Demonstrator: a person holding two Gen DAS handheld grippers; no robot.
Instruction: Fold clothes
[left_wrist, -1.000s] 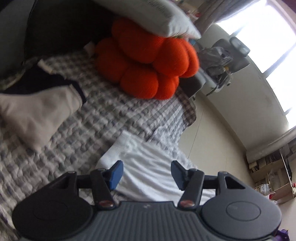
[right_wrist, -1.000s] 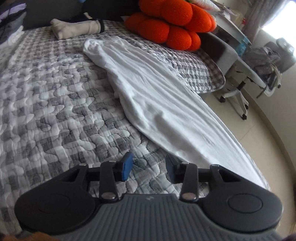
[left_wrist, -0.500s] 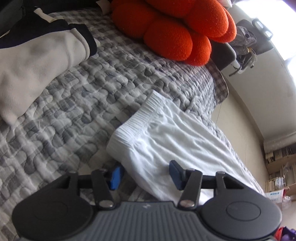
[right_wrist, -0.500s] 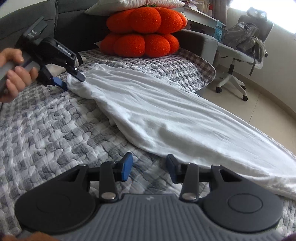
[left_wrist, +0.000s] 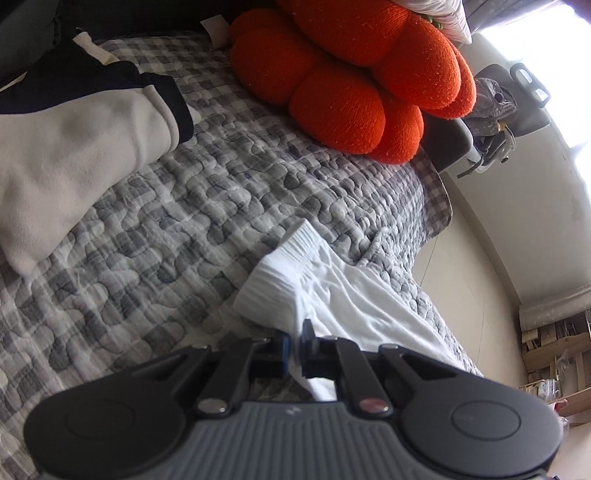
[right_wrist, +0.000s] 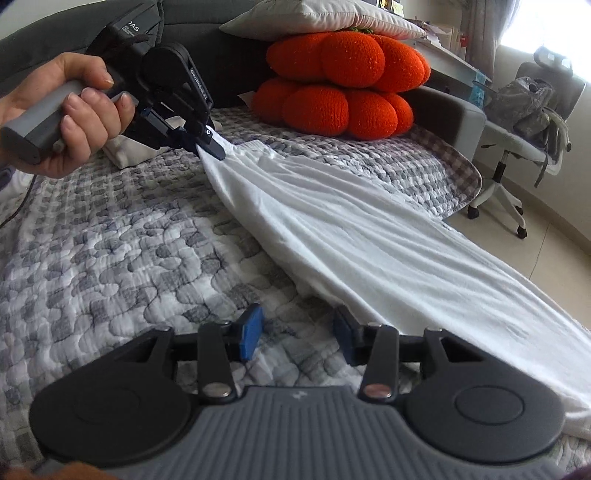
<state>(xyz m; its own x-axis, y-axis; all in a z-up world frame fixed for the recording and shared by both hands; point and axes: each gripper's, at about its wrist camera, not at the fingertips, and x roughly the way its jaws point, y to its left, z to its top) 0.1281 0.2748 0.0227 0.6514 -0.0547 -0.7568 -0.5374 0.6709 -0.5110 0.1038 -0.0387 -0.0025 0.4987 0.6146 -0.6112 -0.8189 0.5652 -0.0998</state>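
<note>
The long white cotton garment with a ribbed elastic waistband (right_wrist: 351, 236) lies stretched across the grey-and-white quilted bedspread (right_wrist: 110, 258), its waistband end toward the stacked orange knitted cushions (right_wrist: 343, 85) and its far end hanging off the bed's edge toward the floor. Half a second ago the left tool (left_wrist: 294, 345) straddled the waistband corner with its blue pads apart; now the pads are pressed together on that corner, and the right wrist view shows the cloth lifted slightly into a peak at the grip. That suggests the garment is now held for a fold or a straightening pull. The fabric looks thin and soft, with long shallow creases running lengthwise. The right tool (right_wrist: 297, 334) hovers low over the bedspread just beside the garment's near edge, its pads wide apart and holding nothing. A cream fleece garment with dark navy trim (left_wrist: 74, 147) lies apart, near the sofa back.
</note>
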